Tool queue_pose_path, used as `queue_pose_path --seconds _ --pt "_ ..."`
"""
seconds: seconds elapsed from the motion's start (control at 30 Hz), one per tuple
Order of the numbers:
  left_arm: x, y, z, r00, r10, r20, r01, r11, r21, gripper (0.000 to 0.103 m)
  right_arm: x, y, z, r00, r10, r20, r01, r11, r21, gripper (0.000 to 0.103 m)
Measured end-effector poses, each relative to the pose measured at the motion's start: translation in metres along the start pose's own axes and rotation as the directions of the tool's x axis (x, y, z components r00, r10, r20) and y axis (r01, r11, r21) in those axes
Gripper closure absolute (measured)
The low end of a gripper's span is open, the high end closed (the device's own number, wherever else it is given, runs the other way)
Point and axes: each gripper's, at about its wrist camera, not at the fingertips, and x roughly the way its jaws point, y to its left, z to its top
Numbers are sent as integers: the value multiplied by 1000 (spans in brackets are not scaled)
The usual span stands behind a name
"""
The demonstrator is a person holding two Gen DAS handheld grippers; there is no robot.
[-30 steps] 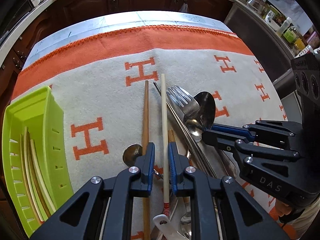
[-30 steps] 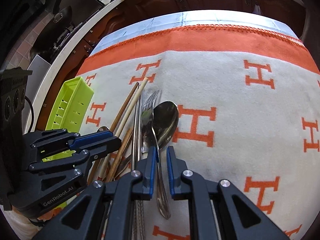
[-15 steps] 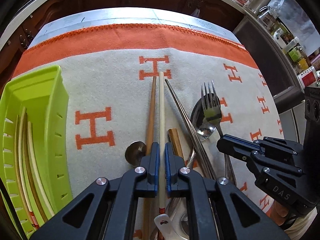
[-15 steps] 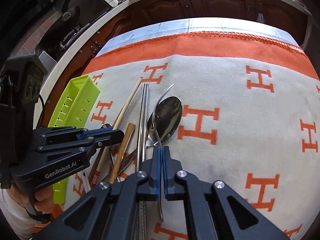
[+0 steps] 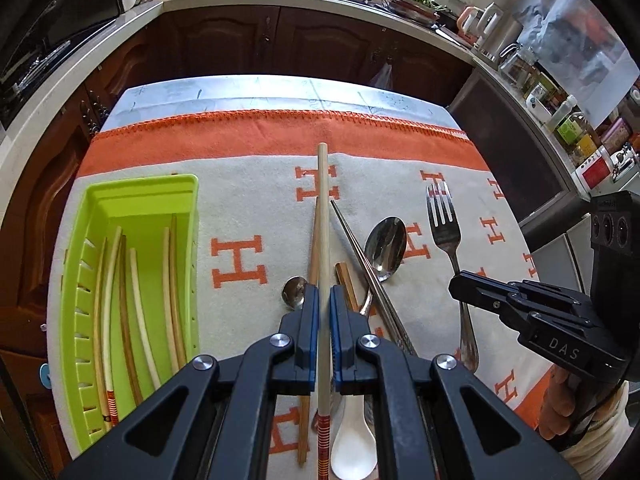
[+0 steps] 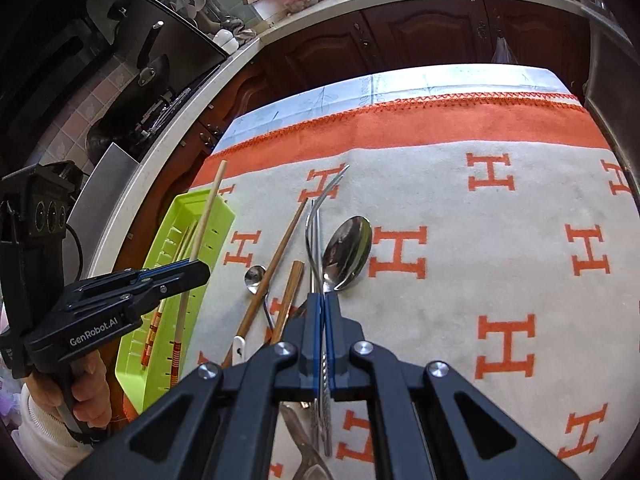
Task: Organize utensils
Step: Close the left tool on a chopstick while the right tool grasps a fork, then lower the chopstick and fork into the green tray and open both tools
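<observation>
Left wrist view: the left gripper (image 5: 324,312) is clamped on a pale chopstick (image 5: 322,216), which runs straight away from the camera along the line of the fingers, its plain tip out over the cloth (image 5: 256,184) and its red-striped end back under the gripper body. It looks light and stiff, a smooth round stick that could roll or pivot between the pads; the hold sits a little behind its middle, so the long front part may droop if the pinch is loose. The green tray (image 5: 132,216) lies to the left with several chopsticks already in it, lengthwise, so this one wants the same heading. On the cloth just beside the gripper lie a brown chopstick (image 5: 313,248), a metal pair (image 5: 360,248), a spoon (image 5: 386,248) and a white spoon (image 5: 354,448). The right gripper (image 5: 456,286), at the right edge, holds a fork (image 5: 444,220), tines pointing away.

Right wrist view: the right gripper (image 6: 321,304) is pinched shut on the thin fork (image 6: 316,220) handle. Seen edge-on, it points forward with its tines curving up to the right. Polished steel, rigid and heavier than wood, is likely slippery; gripped on the flat of the handle it should not twist. The left gripper (image 6: 200,270) carries the pale chopstick (image 6: 206,216) tilted above the tray (image 6: 224,216).
</observation>
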Motion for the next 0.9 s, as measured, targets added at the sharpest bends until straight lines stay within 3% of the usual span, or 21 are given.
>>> queue_pose_path --seconds 0.2,0.5,0.73,0.9 --pt "-32 6 -14 1000 1 27 0 1000 -15 100 -19 27 -8 1000 19 21 -19 999 -33 101" --pt "-93 32 -32 994 56 95 -53 998 -28 100 -32 84 -20 997 73 17 -71 993 -99 101" --pt "-123 65 -46 979 147 142 -141 989 -55 100 -16 132 -21 994 109 -3 -108 987 -114 101" --pt "-114 94 -58 969 214 124 -203 975 -96 100 13 161 -20 990 134 -30 -136 989 -63 101"
